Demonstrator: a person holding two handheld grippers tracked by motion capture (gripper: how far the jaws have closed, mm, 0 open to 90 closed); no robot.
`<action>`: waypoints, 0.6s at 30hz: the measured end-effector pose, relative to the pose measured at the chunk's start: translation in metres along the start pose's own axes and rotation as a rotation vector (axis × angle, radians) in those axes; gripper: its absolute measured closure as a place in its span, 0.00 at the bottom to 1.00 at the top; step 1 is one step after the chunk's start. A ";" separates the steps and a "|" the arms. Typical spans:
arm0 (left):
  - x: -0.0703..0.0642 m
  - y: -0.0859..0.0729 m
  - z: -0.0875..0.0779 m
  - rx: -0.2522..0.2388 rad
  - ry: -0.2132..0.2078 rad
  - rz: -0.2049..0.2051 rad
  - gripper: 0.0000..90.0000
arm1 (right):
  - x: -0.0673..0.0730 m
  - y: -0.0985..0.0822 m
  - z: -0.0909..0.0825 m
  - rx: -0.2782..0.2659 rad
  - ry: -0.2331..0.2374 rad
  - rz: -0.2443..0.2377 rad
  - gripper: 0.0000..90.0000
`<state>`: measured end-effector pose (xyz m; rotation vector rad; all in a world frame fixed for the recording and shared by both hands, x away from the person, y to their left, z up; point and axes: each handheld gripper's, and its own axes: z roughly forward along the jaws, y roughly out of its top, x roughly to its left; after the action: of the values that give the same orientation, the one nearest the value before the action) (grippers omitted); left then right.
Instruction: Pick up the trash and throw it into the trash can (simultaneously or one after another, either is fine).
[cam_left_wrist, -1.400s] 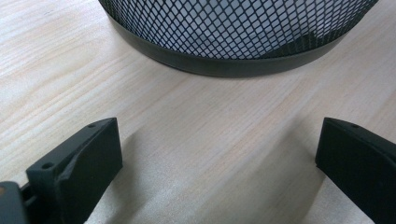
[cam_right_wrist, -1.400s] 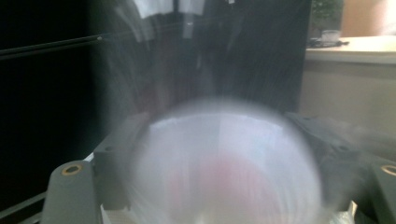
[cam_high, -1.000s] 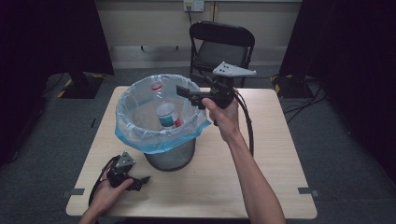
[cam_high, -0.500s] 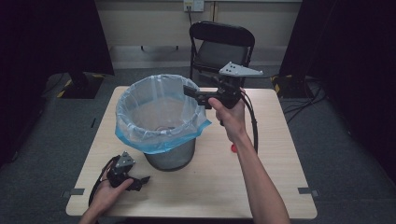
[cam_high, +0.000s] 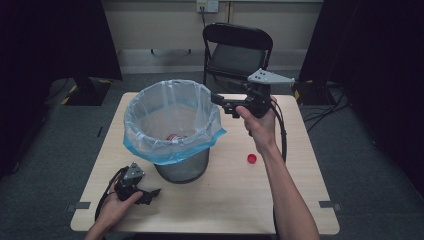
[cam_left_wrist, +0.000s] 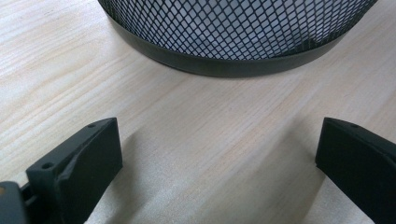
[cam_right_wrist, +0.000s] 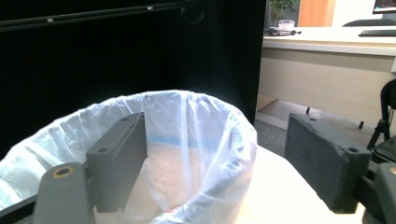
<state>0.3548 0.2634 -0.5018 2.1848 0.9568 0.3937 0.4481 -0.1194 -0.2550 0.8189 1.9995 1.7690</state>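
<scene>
High view first, from the near edge: my left gripper (cam_high: 150, 193) rests on the wooden table (cam_high: 225, 200) at the near left, cradled in my left hand (cam_high: 116, 206), just in front of the wire-mesh waste bin (cam_high: 182, 167). Its own view has the jaws spread wide over bare wood, nothing between them, the mesh base (cam_left_wrist: 233, 42) just beyond. A small red bottle cap (cam_high: 252, 158) lies on the table to the right of the bin. Inside the bin's clear, blue-rimmed liner bag (cam_high: 172, 117) I can make out a bottle with a red-and-white label (cam_high: 175, 137) lying at the bottom (partly veiled by the plastic). Farther back, my right gripper (cam_high: 220, 102) is held up by the bag's far right rim, jaws wide and empty, pointing left. A black folding chair (cam_high: 237, 50) stands beyond the table.
</scene>
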 end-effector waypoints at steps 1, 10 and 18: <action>0.000 0.000 0.000 0.000 0.000 0.000 0.00 | 0.000 0.000 0.000 0.000 0.000 0.000 0.24; 0.000 0.000 0.000 0.000 0.000 0.000 0.00 | -0.013 -0.009 -0.017 0.023 -0.054 0.002 0.26; 0.000 0.000 0.000 -0.001 -0.001 0.000 0.00 | -0.021 -0.019 -0.027 0.053 -0.111 -0.002 0.28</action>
<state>0.3548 0.2634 -0.5019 2.1841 0.9566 0.3931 0.4438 -0.1548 -0.2720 0.9105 1.9819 1.6383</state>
